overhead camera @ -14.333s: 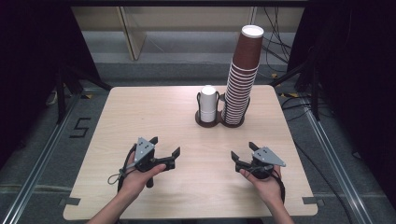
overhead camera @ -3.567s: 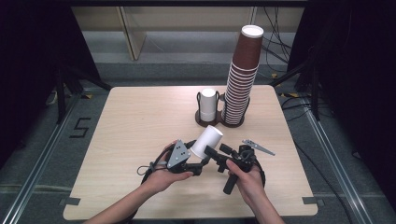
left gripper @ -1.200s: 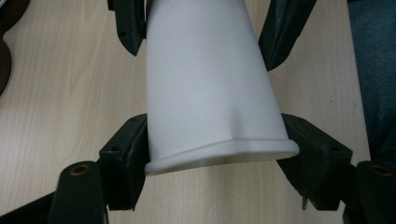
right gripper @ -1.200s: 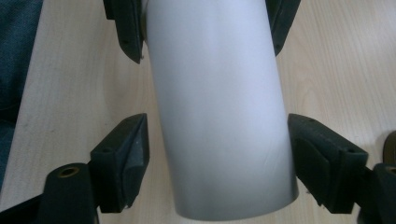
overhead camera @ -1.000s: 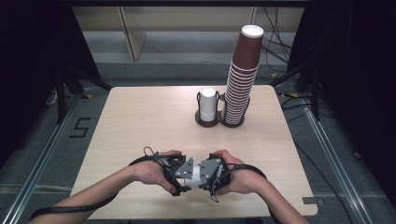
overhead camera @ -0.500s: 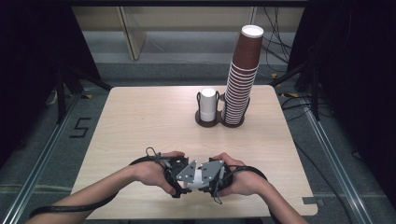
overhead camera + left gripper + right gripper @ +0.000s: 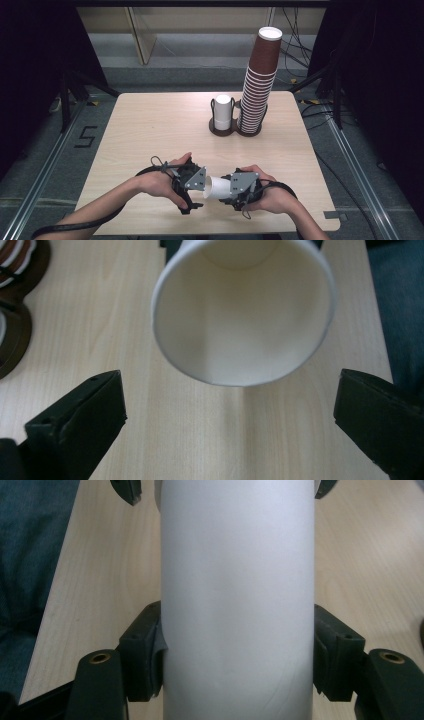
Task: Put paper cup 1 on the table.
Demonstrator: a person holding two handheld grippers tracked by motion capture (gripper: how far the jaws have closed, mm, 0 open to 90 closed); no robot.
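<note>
Since half a second earlier, our two grippers have drawn apart, exposing the white paper cup (image 7: 216, 186) between them. Our right gripper (image 7: 231, 189) pinches the cup's lower body, both jaws pressed against its wall in the right gripper view (image 7: 237, 605). Our left gripper (image 7: 194, 192) faces the cup's open mouth (image 7: 243, 310) with jaws spread wide, touching nothing. The cup lies horizontal above the table (image 7: 150, 130), near its front edge. Behind stand a holder (image 7: 235, 131), a white stack (image 7: 223, 109) and a tall brown cup stack (image 7: 259, 80).
</note>
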